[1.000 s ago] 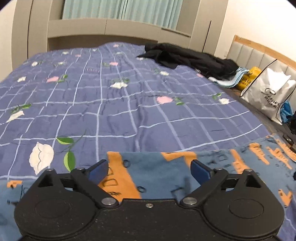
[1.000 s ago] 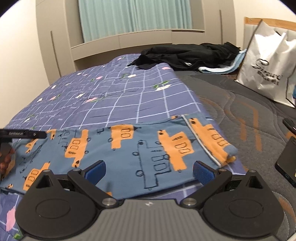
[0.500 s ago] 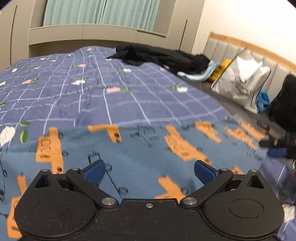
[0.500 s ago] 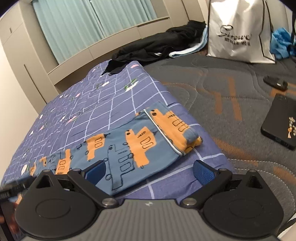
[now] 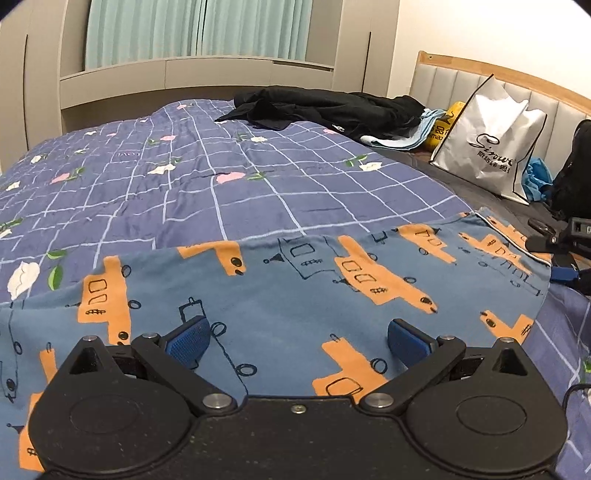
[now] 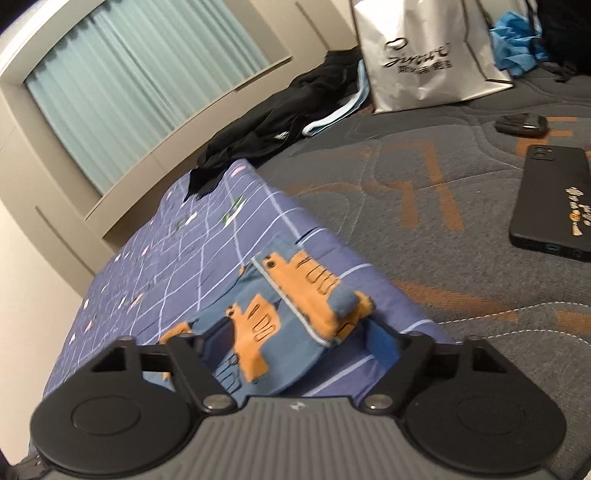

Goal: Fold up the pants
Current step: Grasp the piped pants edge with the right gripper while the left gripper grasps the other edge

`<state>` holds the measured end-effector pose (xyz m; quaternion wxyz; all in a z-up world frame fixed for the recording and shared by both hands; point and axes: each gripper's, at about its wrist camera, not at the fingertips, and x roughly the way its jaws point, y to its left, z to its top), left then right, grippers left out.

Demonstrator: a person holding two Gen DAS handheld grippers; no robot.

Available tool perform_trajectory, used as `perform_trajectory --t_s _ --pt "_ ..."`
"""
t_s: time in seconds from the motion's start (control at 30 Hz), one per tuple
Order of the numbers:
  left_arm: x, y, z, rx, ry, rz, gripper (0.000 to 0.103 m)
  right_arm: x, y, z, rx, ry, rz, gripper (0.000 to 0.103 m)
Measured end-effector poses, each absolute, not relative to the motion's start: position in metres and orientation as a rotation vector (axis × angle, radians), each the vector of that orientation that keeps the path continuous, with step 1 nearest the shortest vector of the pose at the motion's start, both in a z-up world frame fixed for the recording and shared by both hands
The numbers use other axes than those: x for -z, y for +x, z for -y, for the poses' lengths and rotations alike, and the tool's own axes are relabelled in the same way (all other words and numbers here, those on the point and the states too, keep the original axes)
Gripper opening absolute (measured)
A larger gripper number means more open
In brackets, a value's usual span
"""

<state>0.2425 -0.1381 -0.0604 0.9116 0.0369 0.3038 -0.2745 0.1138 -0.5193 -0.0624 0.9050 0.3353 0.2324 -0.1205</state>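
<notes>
Both tools gape wide over the blue cotton pants with orange prints.
Soft, limp, light cloth: the right tool should likely pinch the thick folded end; the left tool holds nothing.

Left wrist view: low and close over the pants, facing up the bed toward the curtains, level horizon, own left gripper filling the bottom. Right gripper poking in at the far right edge there. Right wrist view: rolled hard to one side, sitting right at the pants end, aimed diagonally across the blanket and the grey mattress, own right gripper along the bottom. Shared between both: pants, checked blanket, black clothes pile, white shopping bag, and the curtains at the back.
</notes>
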Motion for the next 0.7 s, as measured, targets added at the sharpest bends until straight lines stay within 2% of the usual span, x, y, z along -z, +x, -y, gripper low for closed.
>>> perform_trajectory --t_s 0.13,0.2,0.57,0.7 --pt "0.051 0.237 0.140 0.592 -0.046 -0.627 0.102 0.068 0.108 0.526 0.280 0.731 -0.450 0.055" --pt "0.047 0.234 0.148 0.615 -0.092 -0.620 0.102 0.070 0.105 0.529 0.296 0.746 -0.439 0.043" --pt "0.057 0.229 0.193 0.632 0.003 -0.669 0.102 0.069 0.107 0.525 0.314 0.702 -0.423 0.019" --pt "0.049 0.236 0.181 0.639 -0.085 -0.689 0.102 0.060 0.110 0.515 0.301 0.638 -0.421 0.016"
